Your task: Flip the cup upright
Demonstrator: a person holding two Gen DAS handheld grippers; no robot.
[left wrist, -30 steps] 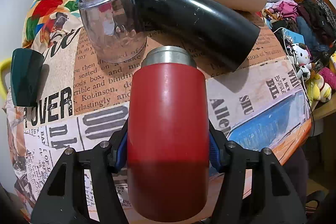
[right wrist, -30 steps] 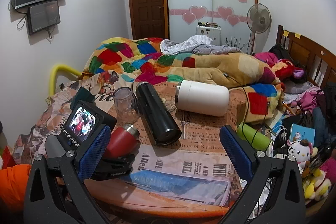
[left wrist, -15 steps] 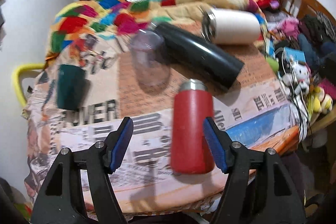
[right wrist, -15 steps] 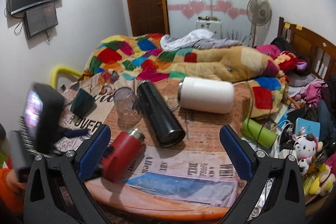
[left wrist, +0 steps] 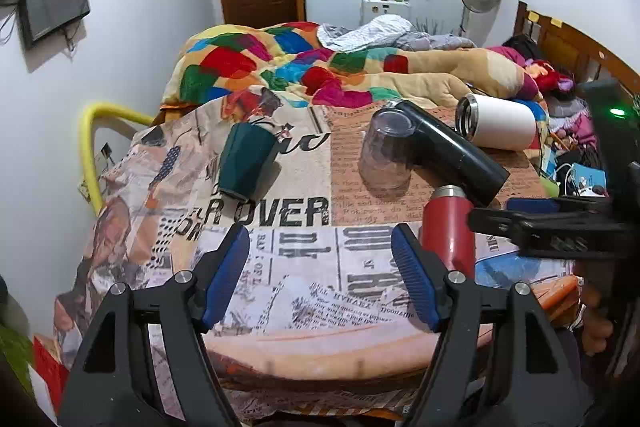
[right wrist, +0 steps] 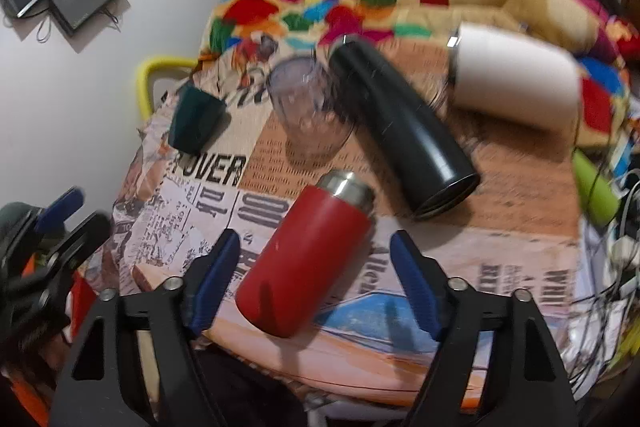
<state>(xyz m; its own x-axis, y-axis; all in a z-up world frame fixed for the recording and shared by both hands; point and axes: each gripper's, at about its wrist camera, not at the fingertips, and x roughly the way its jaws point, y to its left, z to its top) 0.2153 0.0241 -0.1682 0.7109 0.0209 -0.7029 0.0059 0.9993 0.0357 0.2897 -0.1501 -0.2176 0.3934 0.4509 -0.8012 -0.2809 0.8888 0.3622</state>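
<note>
A red cup with a steel rim (right wrist: 308,259) lies on its side near the table's front edge, rim pointing away; it also shows in the left wrist view (left wrist: 448,227). My right gripper (right wrist: 316,275) is open, its blue fingers either side of the red cup's base without touching. My left gripper (left wrist: 320,275) is open and empty, back from the table's front edge, left of the red cup. The right gripper shows at the right of the left wrist view (left wrist: 560,223).
A clear glass (right wrist: 308,111) stands upside down. A black flask (right wrist: 400,131), a white flask (right wrist: 516,83) and a dark green cup (right wrist: 196,119) lie on the newspaper-print table (right wrist: 500,259). A lime green bottle (right wrist: 592,187) lies at the right edge. A bed is behind.
My left gripper let go of the red cup and pulled back and left. My right gripper moved down and forward, and now brackets the cup.
</note>
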